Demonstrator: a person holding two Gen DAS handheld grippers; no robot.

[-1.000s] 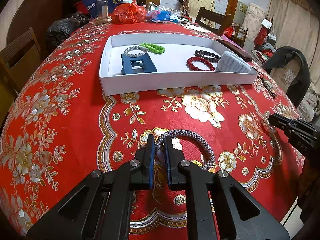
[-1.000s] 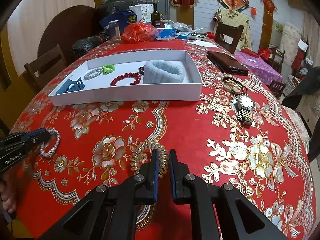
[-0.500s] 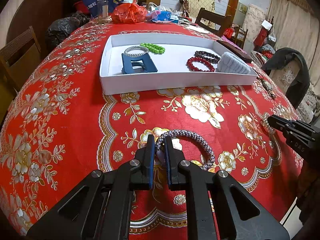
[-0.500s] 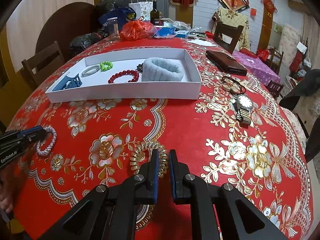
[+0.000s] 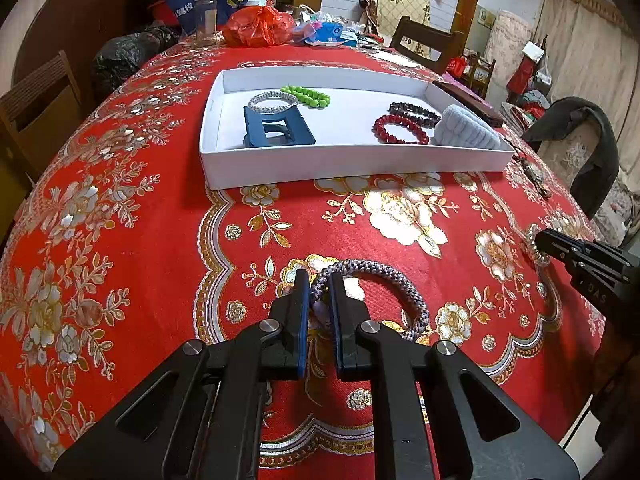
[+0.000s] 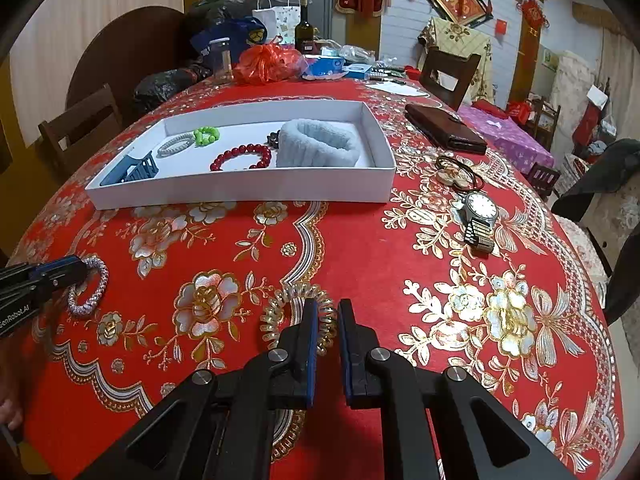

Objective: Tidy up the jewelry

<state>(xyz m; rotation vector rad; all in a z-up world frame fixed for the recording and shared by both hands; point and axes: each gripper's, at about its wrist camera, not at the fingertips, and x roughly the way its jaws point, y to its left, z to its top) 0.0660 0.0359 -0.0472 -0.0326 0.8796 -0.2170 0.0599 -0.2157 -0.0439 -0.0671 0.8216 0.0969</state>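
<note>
**Both hand-held grippers closed on hair ties, ready for transfer to the tray**

Currently the step in hand appears to be pickup of two loose items from the near part of the surface [image 5: 168, 240], which is covered by a red floral cloth.

1. Left hand-held gripper [image 5: 319, 280]: jaws narrow, clamped on the left edge of a grey braided hair tie [image 5: 384, 280]. The rest of the loop lies to the right of the fingers, on or just above the cloth; contact cannot be determined.
2. Right hand-held gripper [image 6: 328, 310]: jaws narrow, with the right side of a clear coiled hair tie [image 6: 280, 312] between the fingers. The loop extends to the left of the jaws.
3. Destination: the white tray [image 5: 352, 168] sits toward the far side, well apart from both grippers. It already holds a blue hair clip [image 5: 276, 130], a silver bracelet [image 5: 272, 101], a green bead bracelet [image 5: 306, 95], a red bead bracelet [image 5: 400, 130], a dark bead bracelet [image 5: 412, 110] and a pale blue headband [image 5: 468, 132].
4. Outstanding items: a wristwatch [image 6: 480, 216] and thin bangles [image 6: 456, 172] remain on the surface to the right of the tray.

Next move, as judged: lift each tie clear of the cloth, carry it over the near tray wall, and release above a bare patch of the tray floor. Soft loops may sag and catch on the wall; maintain clearance.
</note>
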